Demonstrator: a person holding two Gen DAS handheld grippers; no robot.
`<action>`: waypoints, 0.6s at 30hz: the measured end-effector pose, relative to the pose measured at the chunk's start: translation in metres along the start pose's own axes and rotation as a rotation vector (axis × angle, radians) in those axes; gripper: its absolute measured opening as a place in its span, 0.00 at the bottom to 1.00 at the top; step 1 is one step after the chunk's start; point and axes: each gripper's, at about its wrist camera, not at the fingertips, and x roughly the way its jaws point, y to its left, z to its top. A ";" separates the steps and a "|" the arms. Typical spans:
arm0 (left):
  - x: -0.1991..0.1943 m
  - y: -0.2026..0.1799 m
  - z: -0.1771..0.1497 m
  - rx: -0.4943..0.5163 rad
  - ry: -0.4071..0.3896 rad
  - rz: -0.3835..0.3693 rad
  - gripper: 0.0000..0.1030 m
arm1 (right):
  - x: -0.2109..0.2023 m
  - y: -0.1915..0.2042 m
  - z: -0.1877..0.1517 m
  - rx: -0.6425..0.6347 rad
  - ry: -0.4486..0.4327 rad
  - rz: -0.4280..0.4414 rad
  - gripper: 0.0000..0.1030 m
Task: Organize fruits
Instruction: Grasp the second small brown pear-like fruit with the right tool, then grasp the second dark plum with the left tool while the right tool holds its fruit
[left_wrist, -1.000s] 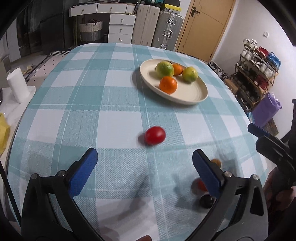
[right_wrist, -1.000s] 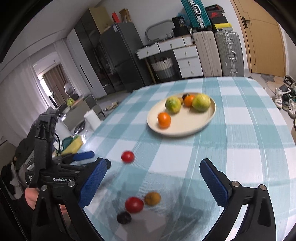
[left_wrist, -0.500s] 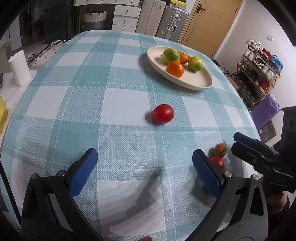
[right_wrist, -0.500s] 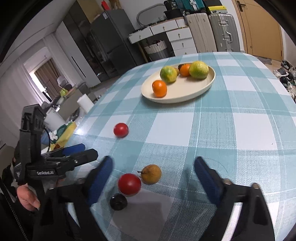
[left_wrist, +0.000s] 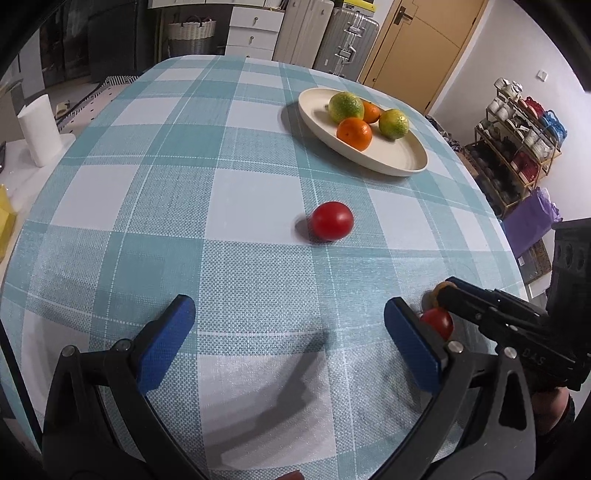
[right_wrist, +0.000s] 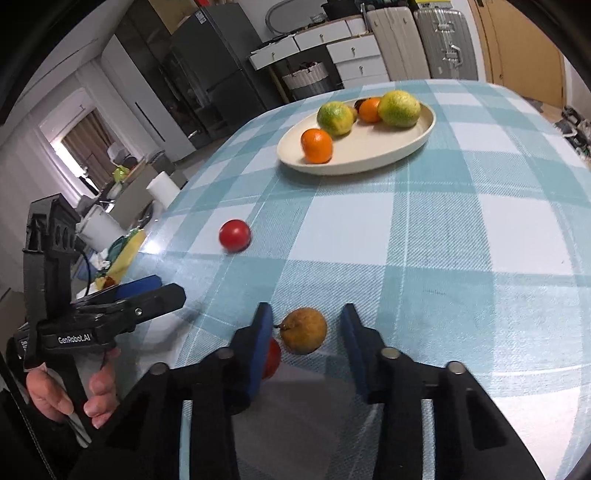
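Right claw (right_wrist: 304, 328) has just narrowed — brown pear (right_wrist: 303, 330) between pads.

Teal-white checked tablecloth (left_wrist: 155, 192); cream plate (right_wrist: 424, 136); red tomato (left_wrist: 331, 220); blue pads (right_wrist: 260, 343).

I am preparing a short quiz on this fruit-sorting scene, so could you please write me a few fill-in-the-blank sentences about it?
1. The plate holds two orange fruits and ____ green-yellow ones.
2. The lone red tomato lies ____ the plate and the left gripper.
3. The left gripper's jaws stand ____, with nothing between them.

Missing words: two; between; open
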 end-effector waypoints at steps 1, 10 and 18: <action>0.000 0.000 0.000 0.001 -0.003 0.001 0.99 | 0.000 0.001 -0.001 -0.004 -0.001 0.001 0.29; -0.005 -0.008 -0.004 0.025 -0.001 -0.026 0.99 | -0.009 -0.007 -0.001 0.027 -0.040 0.025 0.28; -0.010 -0.041 -0.017 0.130 0.042 -0.142 0.99 | -0.022 -0.017 0.001 0.067 -0.075 0.049 0.28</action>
